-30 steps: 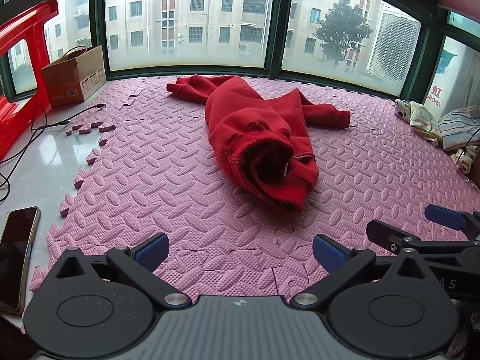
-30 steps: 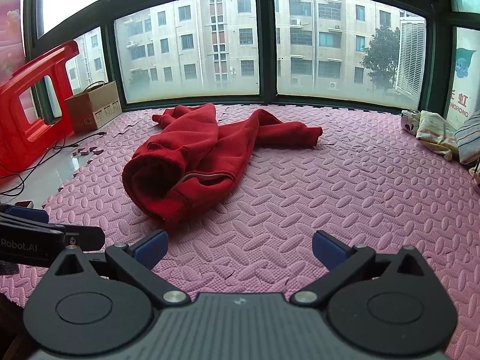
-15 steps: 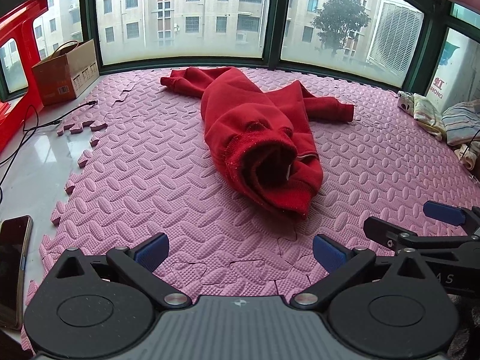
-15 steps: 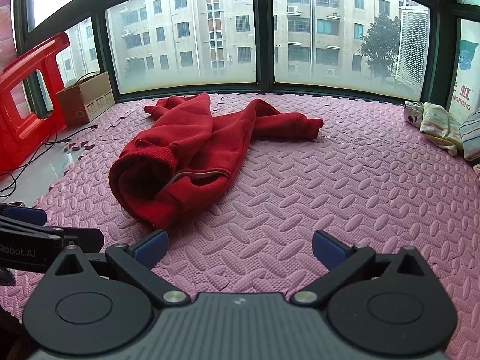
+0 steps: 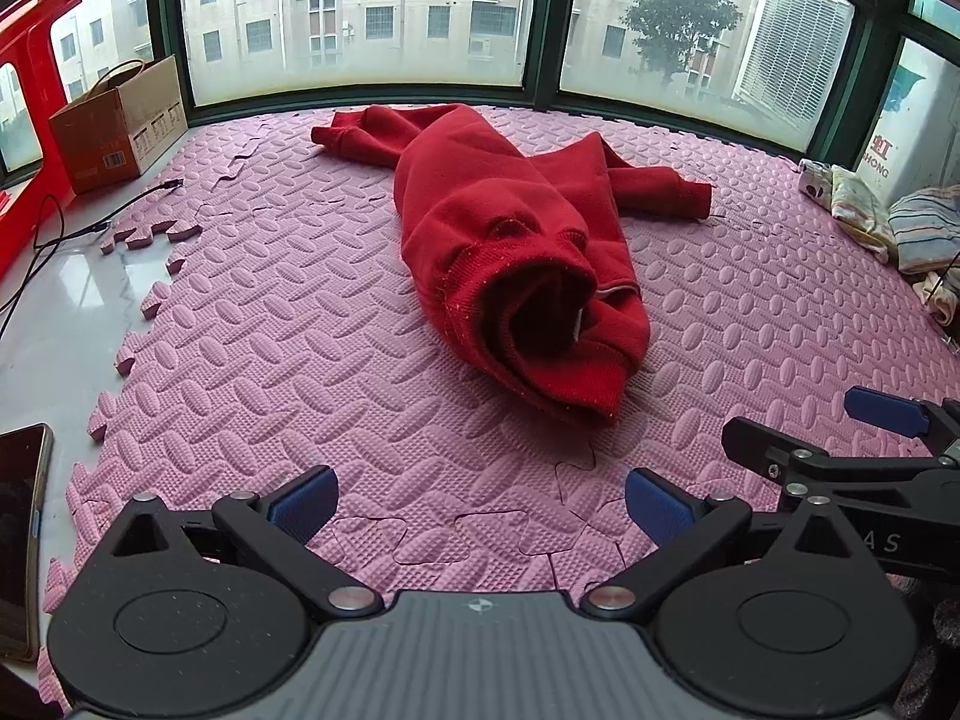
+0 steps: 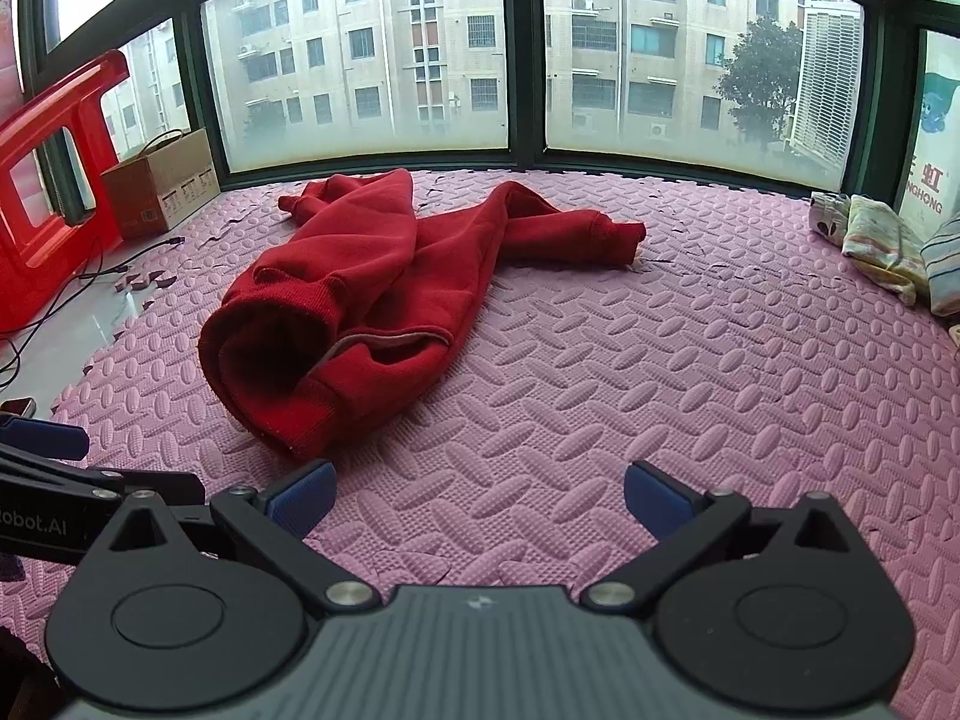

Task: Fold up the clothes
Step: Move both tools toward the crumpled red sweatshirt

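The red sweater [image 5: 516, 240] lies in a crumpled heap in the middle of the pink foam mat [image 5: 300, 312], with its open bottom end facing you and one sleeve stretched out to each side near the windows. You hold your left gripper [image 5: 477, 504] low over the mat just in front of the sweater, its blue fingers [image 5: 300, 501] spread wide with nothing between them. Your right gripper [image 6: 477, 495] is close beside it, a little to the right of the sweater, and its fingers [image 6: 651, 495] are also wide open and holding nothing. In the right view you can read "Robot.AI" on the side of the left gripper. A brown cardboard box [image 5: 120, 120] sits at the far left by the window, next to a red plastic stool [image 6: 54, 180]; its top is open, but you cannot tell what is in it. A black cable [image 5: 90, 216] runs across the shiny floor near the box. A dark phone [image 5: 21, 534] lies at the mat's left edge. A small pile of other clothes [image 5: 870, 210] sits at the far right, under a sign with letters ending in "HONG".
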